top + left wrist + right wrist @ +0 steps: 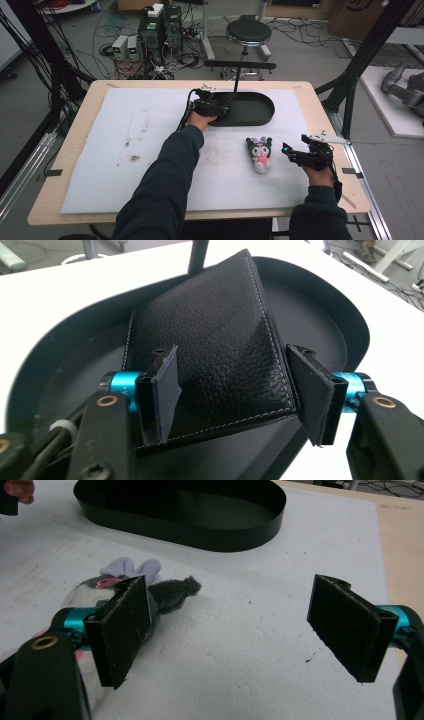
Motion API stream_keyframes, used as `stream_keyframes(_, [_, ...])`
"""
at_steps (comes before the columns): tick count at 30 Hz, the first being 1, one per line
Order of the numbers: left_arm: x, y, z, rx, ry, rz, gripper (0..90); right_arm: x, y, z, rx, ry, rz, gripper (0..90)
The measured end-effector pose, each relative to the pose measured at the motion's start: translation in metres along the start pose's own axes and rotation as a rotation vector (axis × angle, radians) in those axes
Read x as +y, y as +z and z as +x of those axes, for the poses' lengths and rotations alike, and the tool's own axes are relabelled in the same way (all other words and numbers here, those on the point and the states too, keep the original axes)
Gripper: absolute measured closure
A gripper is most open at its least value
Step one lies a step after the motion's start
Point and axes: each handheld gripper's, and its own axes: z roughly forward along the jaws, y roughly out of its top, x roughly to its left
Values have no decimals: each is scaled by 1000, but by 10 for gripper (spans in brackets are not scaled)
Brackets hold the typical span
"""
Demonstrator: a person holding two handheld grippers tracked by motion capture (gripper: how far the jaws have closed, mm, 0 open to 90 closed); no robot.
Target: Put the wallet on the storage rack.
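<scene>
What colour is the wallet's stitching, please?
White, on black leather; the wallet shows best in the left gripper view.

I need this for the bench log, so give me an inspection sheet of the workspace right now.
Surface: wooden table under a white foam mat, stained in spots.
Job's things: black leather wallet lying tilted in the black oval tray.
Clutter: plush toy on the mat.
Grippers: left gripper open, jaws either side of the wallet; right gripper open beside the plush toy.
Cables: tangled on the floor beyond the table.
Surroundings: stool, computer towers.
</scene>
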Motion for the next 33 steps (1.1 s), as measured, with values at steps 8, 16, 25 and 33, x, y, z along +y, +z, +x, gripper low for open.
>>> stream_keyframes(8, [7,-13,3,-40,-36,-54,257,1,2,2,6,-10,2,177])
stream_keyframes(16, [6,-42,1,-28,-30,-113,257,2,3,4,13,-16,3,177])
stream_keyframes(25, [-10,-107,-2,41,18,-217,198,3,6,8,22,-30,5,177])
stream_keyframes(33, [-34,-154,12,98,45,-271,201,6,8,14,17,-46,6,177])
